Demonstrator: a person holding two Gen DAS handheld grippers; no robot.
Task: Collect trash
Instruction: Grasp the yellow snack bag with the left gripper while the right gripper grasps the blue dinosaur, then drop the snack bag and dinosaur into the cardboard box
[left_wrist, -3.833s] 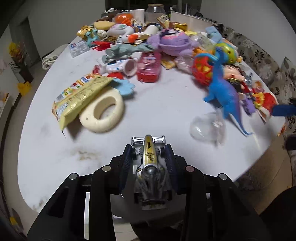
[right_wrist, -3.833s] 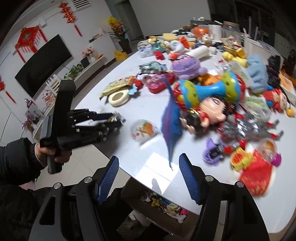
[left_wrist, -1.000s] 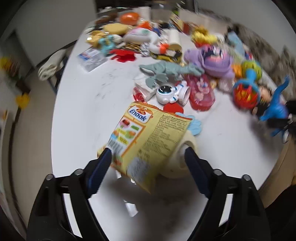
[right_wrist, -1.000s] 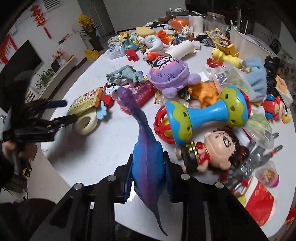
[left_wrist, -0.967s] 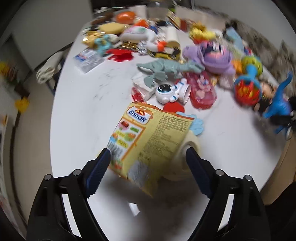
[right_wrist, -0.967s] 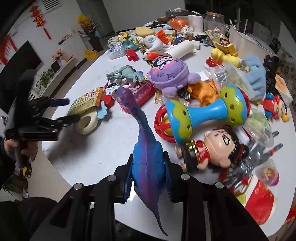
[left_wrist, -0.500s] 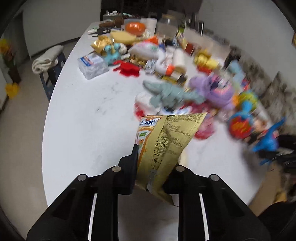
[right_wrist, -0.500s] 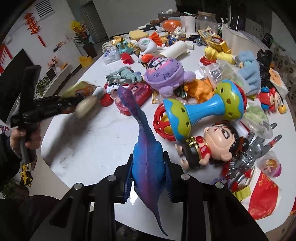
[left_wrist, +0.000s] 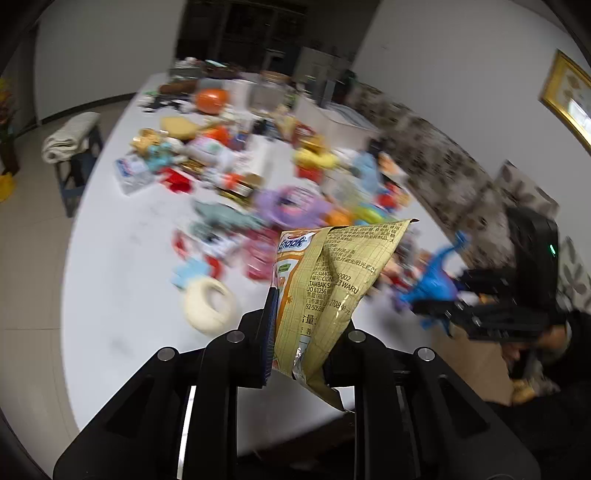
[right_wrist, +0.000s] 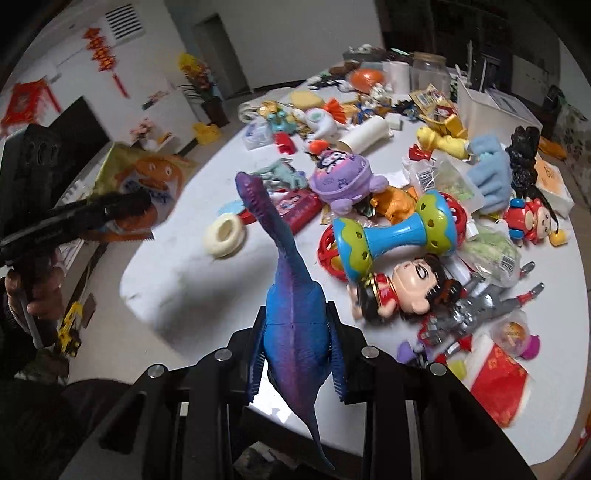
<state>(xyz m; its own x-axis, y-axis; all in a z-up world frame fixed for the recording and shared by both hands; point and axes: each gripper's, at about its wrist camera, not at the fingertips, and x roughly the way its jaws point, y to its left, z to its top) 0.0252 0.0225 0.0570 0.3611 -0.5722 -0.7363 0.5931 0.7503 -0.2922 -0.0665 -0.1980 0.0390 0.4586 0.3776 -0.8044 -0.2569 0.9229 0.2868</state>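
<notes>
Transport step: left gripper (left_wrist: 301, 332) clamps snack wrapper (left_wrist: 332, 280) above table's near edge (left_wrist: 110, 332), right gripper (right_wrist: 297, 354) clamps blue dinosaur (right_wrist: 291, 295); next, likely carry both to a bin.

Ring (right_wrist: 224, 236) left of dino (right_wrist: 291, 310) (on table (right_wrist: 192, 280))

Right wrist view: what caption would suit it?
Right hand-held gripper clamps a blue dinosaur toy over a cluttered white table.

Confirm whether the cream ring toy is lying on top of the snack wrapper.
No. The cream ring toy lies on the white table, while the snack wrapper is pinched up in the left gripper.
</notes>
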